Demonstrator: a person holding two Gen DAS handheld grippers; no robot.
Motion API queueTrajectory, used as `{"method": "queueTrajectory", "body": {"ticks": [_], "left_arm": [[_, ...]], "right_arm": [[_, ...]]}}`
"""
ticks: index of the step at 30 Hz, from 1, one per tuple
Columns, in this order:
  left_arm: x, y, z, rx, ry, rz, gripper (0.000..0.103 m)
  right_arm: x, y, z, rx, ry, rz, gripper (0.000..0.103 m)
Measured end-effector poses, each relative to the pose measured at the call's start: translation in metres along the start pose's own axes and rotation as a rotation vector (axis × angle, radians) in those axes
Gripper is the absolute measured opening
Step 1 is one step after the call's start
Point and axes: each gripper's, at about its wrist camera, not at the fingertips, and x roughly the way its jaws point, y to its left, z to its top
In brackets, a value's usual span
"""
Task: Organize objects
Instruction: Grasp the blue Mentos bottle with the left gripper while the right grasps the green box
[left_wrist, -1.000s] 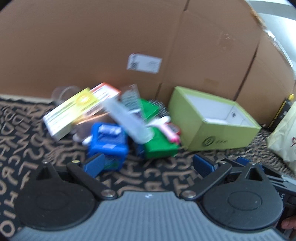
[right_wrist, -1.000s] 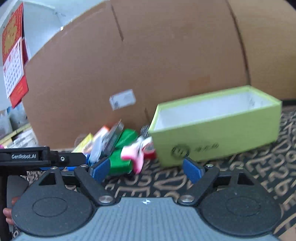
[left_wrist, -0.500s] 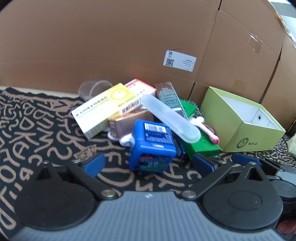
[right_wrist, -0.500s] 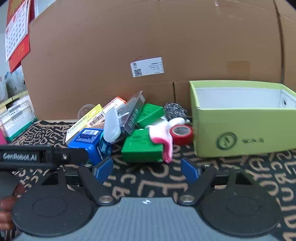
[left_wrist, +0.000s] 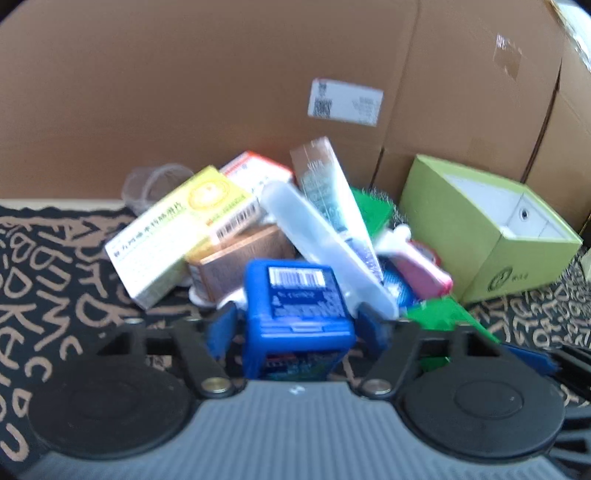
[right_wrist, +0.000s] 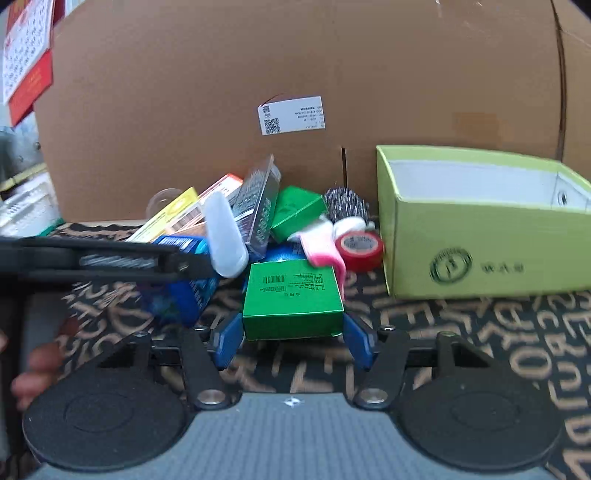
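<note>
A blue plastic box (left_wrist: 297, 306) with a barcode stands at the front of the heap, between the blue pads of my left gripper (left_wrist: 295, 325). The jaws are closing and both pads sit against its sides. A green carton (right_wrist: 291, 295) lies flat on the patterned mat (right_wrist: 480, 332), between the pads of my right gripper (right_wrist: 291, 332). Those jaws are closing too and touch its near corners. The open lime-green box (right_wrist: 480, 251) stands to the right, empty as far as I see. In the right wrist view the left gripper's body (right_wrist: 110, 258) crosses the left side.
The heap behind holds a yellow-white medicine carton (left_wrist: 173, 236), a translucent white case (left_wrist: 325, 251), a brown carton (left_wrist: 236, 266), a pink-and-white item (right_wrist: 321, 243), red tape (right_wrist: 360, 245) and a steel scourer (right_wrist: 345, 205). A cardboard wall (right_wrist: 295, 55) closes the back.
Both grippers moved forward into the heap and their jaws narrowed. The blue box now sits between the left pads and the green carton between the right pads.
</note>
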Motion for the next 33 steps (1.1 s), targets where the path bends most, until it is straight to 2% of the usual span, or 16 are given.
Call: {"method": "queueTrajectory", "body": {"ticks": [3, 7, 9, 12, 13, 19, 20, 21, 22, 25, 28, 33], "left_arm": [[-0.01, -0.002, -0.006, 0.019, -0.001, -0.003, 0.06], [-0.04, 0.01, -0.028, 0.075, 0.05, -0.067, 0.06], [-0.059, 0.016, -0.039, 0.109, 0.057, -0.06, 0.061], [-0.076, 0.021, -0.049, 0.104, 0.045, -0.046, 0.083], [-0.079, 0.02, -0.05, 0.108, 0.033, -0.029, 0.084], [-0.066, 0.015, -0.039, 0.131, 0.013, -0.02, 0.084], [-0.061, 0.014, -0.038, 0.139, 0.017, -0.006, 0.082], [-0.057, 0.014, -0.038, 0.143, 0.024, -0.003, 0.072], [-0.054, 0.015, -0.039, 0.136, 0.037, -0.013, 0.067], [-0.049, 0.018, -0.043, 0.109, 0.059, -0.027, 0.068], [-0.05, 0.019, -0.044, 0.108, 0.046, -0.009, 0.073], [-0.044, 0.02, -0.043, 0.117, 0.052, -0.003, 0.071]], "right_arm": [[-0.019, -0.004, -0.01, -0.013, 0.025, 0.015, 0.063], [-0.043, -0.005, -0.022, -0.036, 0.044, 0.04, 0.063], [-0.054, -0.005, -0.029, -0.064, 0.062, 0.052, 0.064], [-0.059, -0.005, -0.036, -0.089, 0.097, 0.069, 0.064], [-0.059, -0.004, -0.037, -0.089, 0.096, 0.072, 0.065], [-0.054, -0.001, -0.035, -0.105, 0.076, 0.053, 0.068], [-0.055, -0.001, -0.034, -0.103, 0.073, 0.052, 0.068], [-0.055, -0.001, -0.035, -0.101, 0.07, 0.051, 0.069], [-0.055, -0.001, -0.035, -0.099, 0.068, 0.049, 0.069], [-0.054, -0.003, -0.034, -0.091, 0.07, 0.049, 0.069], [-0.05, -0.004, -0.033, -0.084, 0.075, 0.057, 0.069], [-0.039, 0.0, -0.036, -0.081, 0.086, 0.048, 0.069]]}}
